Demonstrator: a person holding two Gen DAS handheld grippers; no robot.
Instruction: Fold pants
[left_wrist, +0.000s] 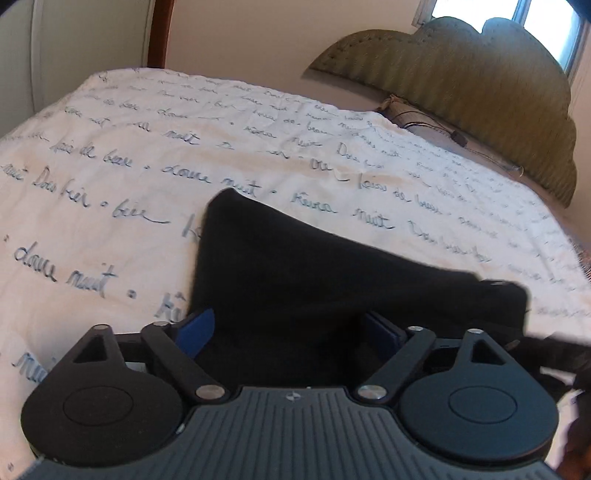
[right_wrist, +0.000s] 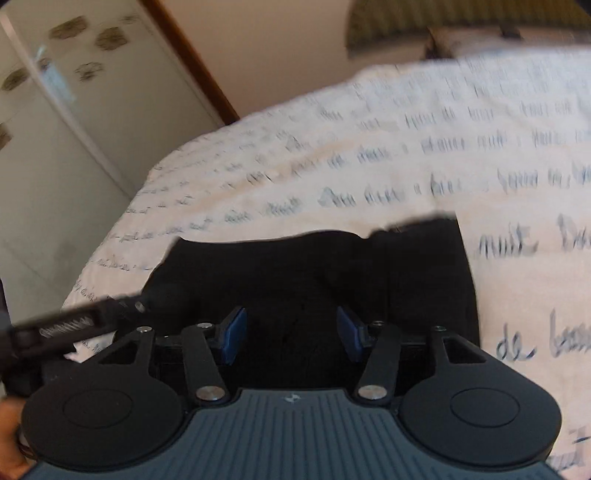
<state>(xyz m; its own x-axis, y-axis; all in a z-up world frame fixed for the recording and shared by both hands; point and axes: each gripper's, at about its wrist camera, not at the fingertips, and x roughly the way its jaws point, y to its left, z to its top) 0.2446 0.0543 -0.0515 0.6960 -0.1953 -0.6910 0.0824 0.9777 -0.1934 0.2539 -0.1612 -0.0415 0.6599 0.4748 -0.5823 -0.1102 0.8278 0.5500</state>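
Note:
The black pants (left_wrist: 295, 266) lie as a folded dark shape on the white bedspread, just ahead of both grippers. My left gripper (left_wrist: 290, 332) stands wide open, its blue pads (left_wrist: 195, 332) apart at the near edge of the cloth and not pressing on it. In the right wrist view the pants (right_wrist: 332, 273) fill the centre. My right gripper (right_wrist: 291, 334) is open about halfway above them, its blue pads (right_wrist: 232, 336) clear of the fabric. Part of the left gripper's body (right_wrist: 74, 328) shows blurred at the left edge of that view.
The bed is covered by a white bedspread (left_wrist: 184, 155) printed with blue handwriting. An olive padded headboard (left_wrist: 461, 81) stands at the far right, with a cushion and a dark cable (left_wrist: 424, 125) beneath it. A pale wardrobe door (right_wrist: 55, 129) is on the left.

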